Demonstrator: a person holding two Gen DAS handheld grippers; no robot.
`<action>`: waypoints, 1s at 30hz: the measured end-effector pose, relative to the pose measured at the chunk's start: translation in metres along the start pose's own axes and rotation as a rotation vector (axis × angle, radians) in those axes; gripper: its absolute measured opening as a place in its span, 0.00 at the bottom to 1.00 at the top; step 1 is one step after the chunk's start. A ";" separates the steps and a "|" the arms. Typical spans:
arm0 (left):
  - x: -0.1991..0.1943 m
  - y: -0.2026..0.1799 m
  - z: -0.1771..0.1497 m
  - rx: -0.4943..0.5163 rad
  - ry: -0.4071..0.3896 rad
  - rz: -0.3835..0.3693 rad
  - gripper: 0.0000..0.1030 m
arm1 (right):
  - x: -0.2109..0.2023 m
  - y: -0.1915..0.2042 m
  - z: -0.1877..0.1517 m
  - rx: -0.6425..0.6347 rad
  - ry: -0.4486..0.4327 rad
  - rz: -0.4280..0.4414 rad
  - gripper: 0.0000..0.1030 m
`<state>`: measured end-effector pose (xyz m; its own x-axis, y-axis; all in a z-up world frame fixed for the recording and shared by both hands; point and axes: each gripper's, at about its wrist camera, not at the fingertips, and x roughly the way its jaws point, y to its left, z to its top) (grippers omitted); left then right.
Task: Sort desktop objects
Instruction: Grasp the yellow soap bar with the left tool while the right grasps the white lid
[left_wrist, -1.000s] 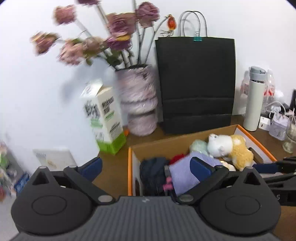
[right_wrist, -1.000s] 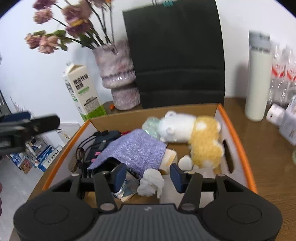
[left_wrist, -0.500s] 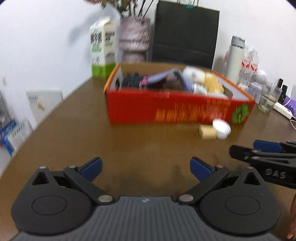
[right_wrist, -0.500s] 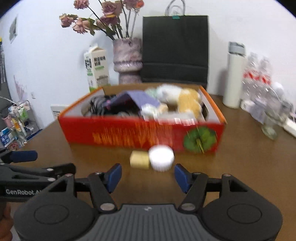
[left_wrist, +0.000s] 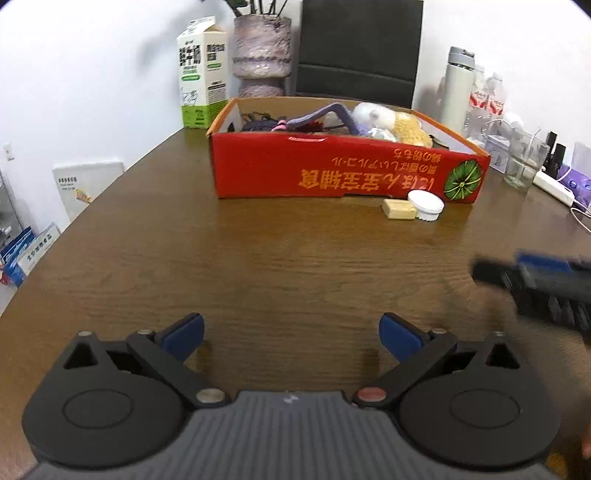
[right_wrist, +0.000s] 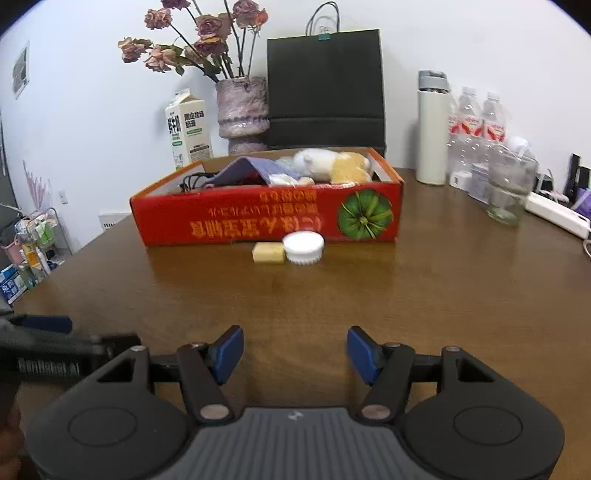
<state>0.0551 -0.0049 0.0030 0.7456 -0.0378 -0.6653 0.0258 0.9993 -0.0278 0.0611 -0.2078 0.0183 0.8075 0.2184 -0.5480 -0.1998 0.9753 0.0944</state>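
- Two handheld grippers are in view, both with blue-padded fingers spread apart and nothing between them: the left gripper (left_wrist: 291, 332) and the right gripper (right_wrist: 295, 350).
- Both units hang low over the bare near part of the brown wooden table (right_wrist: 443, 295), well apart from every object to be sorted.
- Loose items: a small yellow rectangular block (right_wrist: 269, 253) and a round white ribbed-edge lid-like container (right_wrist: 303, 247) sit on the table, touching or just beside each other, directly in front of the box wall.
- Container: a red cardboard box with an orange rim and a green pumpkin print (right_wrist: 266, 218) stands mid-table, beyond the two loose items.
- Box contents visible over the rim: a purple cloth (right_wrist: 251, 170), a white-and-yellow plush toy (right_wrist: 332, 162), black cables (right_wrist: 192, 181), and crumpled white material. Exact arrangement inside cannot be told from these views.
- Background, against the wall: a white-and-green milk carton (right_wrist: 188, 127), a mottled purple vase with dried roses (right_wrist: 242, 110), a black paper bag (right_wrist: 325, 92), a white flask (right_wrist: 431, 129), water bottles and a clear glass jar (right_wrist: 511, 192).
- Progress assessment: most objects appear already boxed. Remaining work is judged to be the block and the white container, neither yet grasped.
- Next requirement, as a judgement: advance one gripper forward to the pair and separate them at pickup.
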 end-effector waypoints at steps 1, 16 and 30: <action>0.001 0.000 0.003 0.004 -0.007 -0.005 1.00 | 0.005 -0.001 0.008 -0.009 -0.007 0.011 0.59; 0.064 -0.052 0.069 0.056 -0.050 -0.110 1.00 | 0.101 -0.034 0.055 0.130 0.049 -0.017 0.38; 0.104 -0.086 0.082 0.047 -0.012 -0.048 0.34 | 0.056 -0.083 0.033 0.255 -0.061 -0.043 0.37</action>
<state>0.1853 -0.0945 -0.0027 0.7506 -0.0854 -0.6552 0.0924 0.9954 -0.0240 0.1415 -0.2755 0.0069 0.8455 0.1707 -0.5059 -0.0243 0.9589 0.2828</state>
